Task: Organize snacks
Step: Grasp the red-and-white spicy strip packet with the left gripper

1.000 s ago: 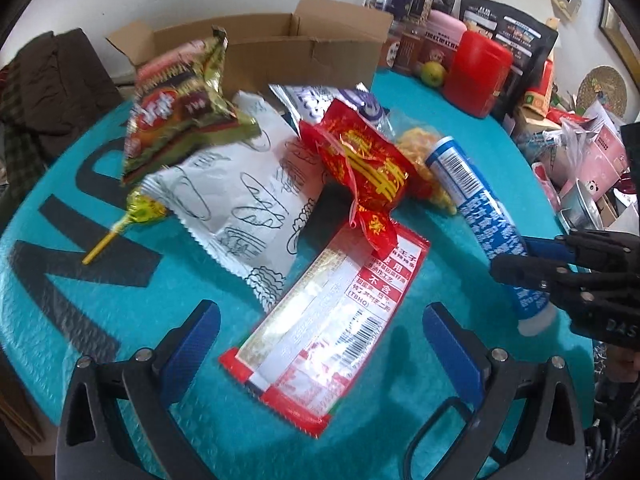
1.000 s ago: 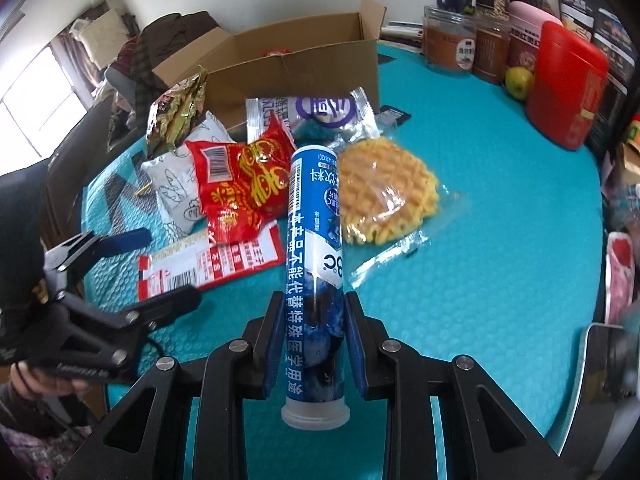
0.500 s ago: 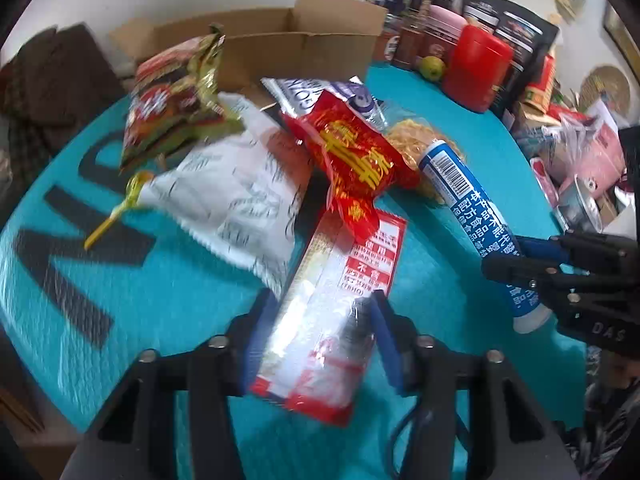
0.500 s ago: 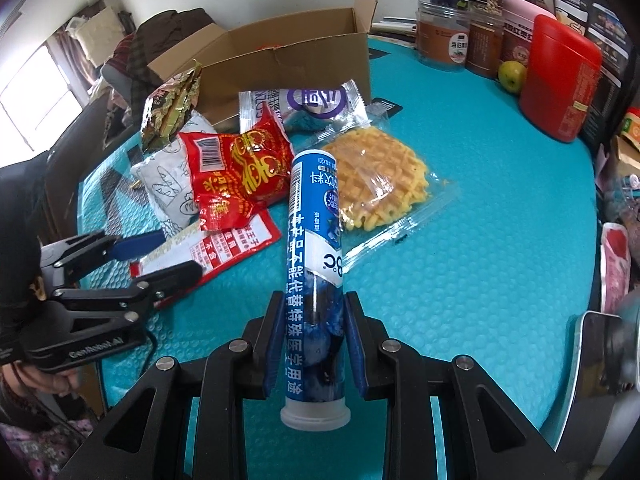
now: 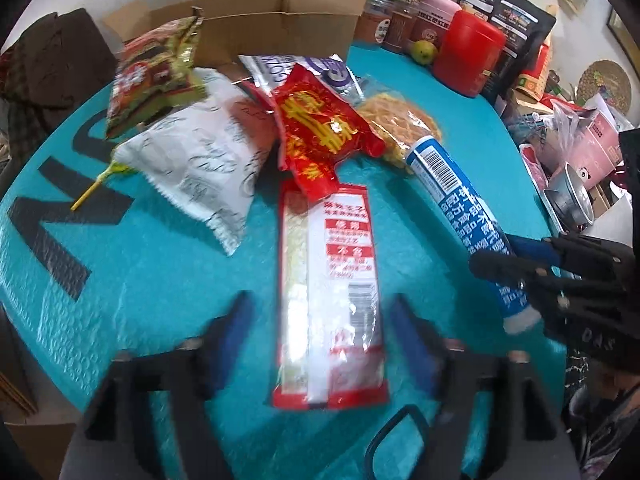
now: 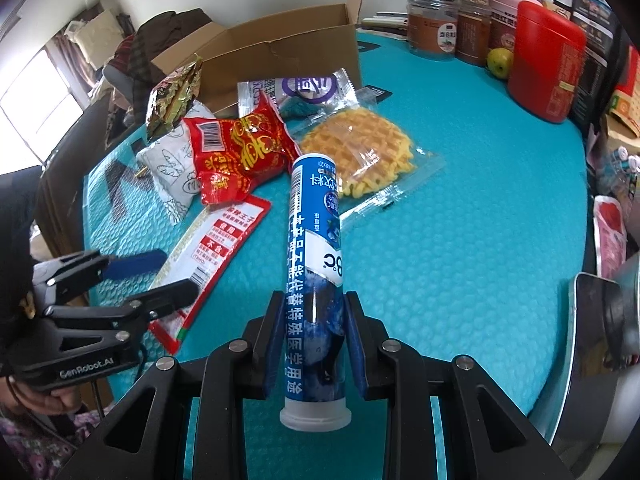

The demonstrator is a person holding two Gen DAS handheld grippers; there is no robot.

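**Blue tube gripped, long packet lying between opening jaws**

The right gripper (image 6: 314, 344) is clamped on a blue tube (image 6: 316, 240) printed with white characters, its white cap nearest the camera. The left gripper (image 5: 320, 320) has its jaws opening, and a long red-and-white packet (image 5: 330, 280) with a barcode is seen flat on the teal table (image 5: 160, 280) between them, untouched by the pads. At twelve o'clock of the packet a crumpled red bag (image 5: 320, 128) is piled; at eleven o'clock a white illustrated bag (image 5: 204, 164); at one o'clock a wrapped waffle (image 6: 360, 156). A cardboard box (image 5: 280, 24) is set behind.

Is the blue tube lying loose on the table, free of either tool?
No. The right tool is shut on the blue tube, its pads pressing both sides.
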